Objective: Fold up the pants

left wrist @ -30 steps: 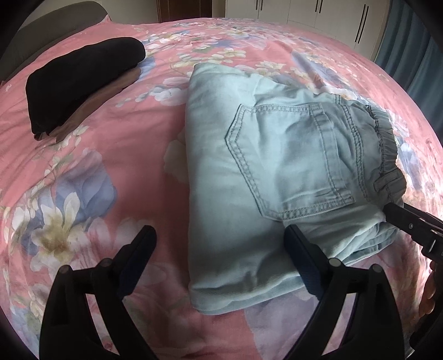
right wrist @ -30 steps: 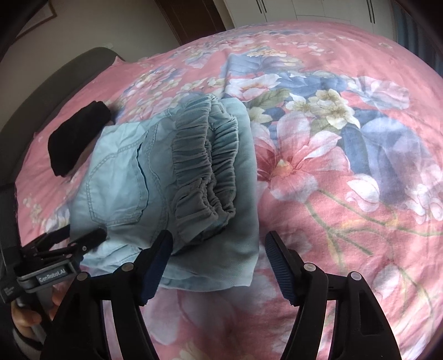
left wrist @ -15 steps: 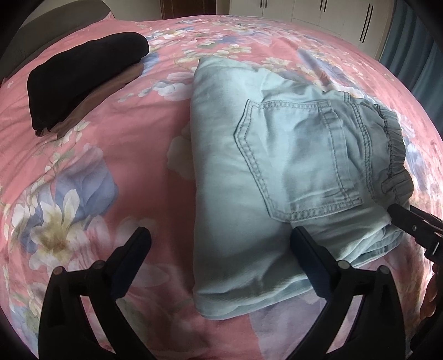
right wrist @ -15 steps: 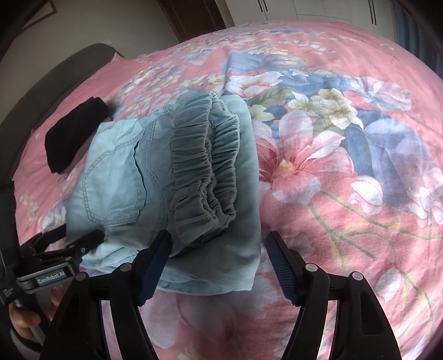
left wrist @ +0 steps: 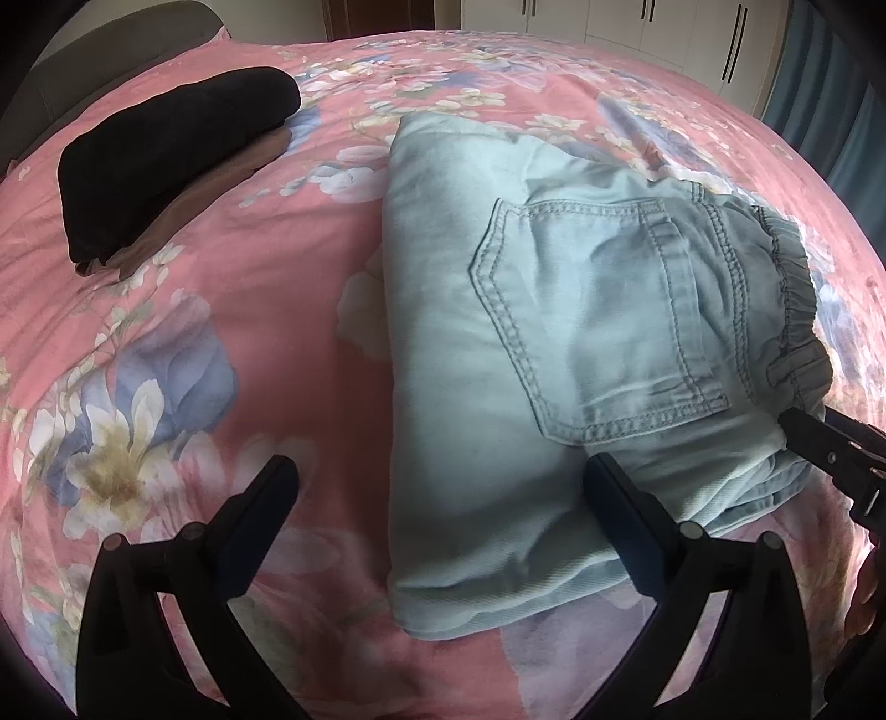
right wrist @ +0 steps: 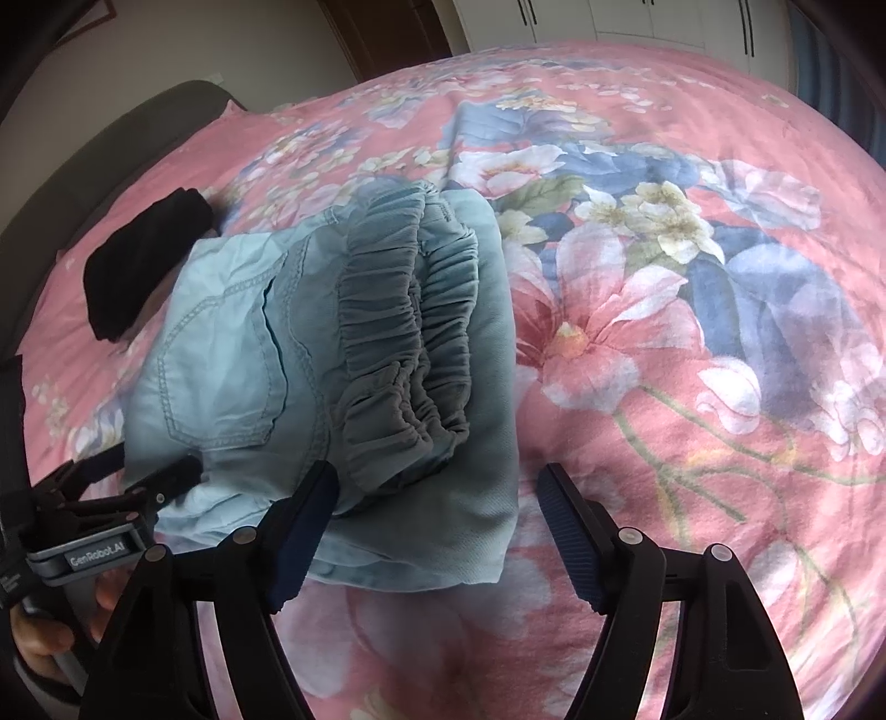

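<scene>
We see the pale denim pants (left wrist: 554, 343) folded compactly mid-bed (left wrist: 266, 288), pocket up; our left tool (left wrist: 437, 526) spread wide, right tool (right wrist: 437, 531) opening, both empty.

a bedroom seen across a flowered bed

a pink bedspread printed with white, blue and pale pink flowers (right wrist: 664, 332) fills both views. at eleven o'clock a dark grey padded headboard (right wrist: 138, 127) curves against a plain cream wall (right wrist: 232, 50). at twelve o'clock stands a dark brown wooden door (right wrist: 398, 27), beside white wardrobe doors with slim black handles (left wrist: 692, 33). at two o'clock hangs a blue-grey curtain (left wrist: 819, 94). soft daylight.
</scene>
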A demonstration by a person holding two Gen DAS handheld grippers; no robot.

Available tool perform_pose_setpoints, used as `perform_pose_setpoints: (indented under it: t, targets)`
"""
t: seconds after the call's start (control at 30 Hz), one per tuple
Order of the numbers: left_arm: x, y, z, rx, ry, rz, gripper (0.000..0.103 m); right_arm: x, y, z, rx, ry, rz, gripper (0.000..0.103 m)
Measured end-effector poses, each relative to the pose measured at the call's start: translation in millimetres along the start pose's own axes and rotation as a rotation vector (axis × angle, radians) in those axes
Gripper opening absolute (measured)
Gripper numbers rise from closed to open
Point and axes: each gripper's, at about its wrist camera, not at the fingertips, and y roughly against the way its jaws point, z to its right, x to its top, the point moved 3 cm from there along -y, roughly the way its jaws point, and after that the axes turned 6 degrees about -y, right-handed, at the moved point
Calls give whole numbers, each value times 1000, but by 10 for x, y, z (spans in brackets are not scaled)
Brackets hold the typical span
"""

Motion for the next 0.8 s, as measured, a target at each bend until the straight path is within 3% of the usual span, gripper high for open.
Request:
perform_pose_setpoints:
  t: [0.8]
  targets:
    - [-52,60,26,11,-9,-2,103,-42,32,6,-18,11,-14,75]
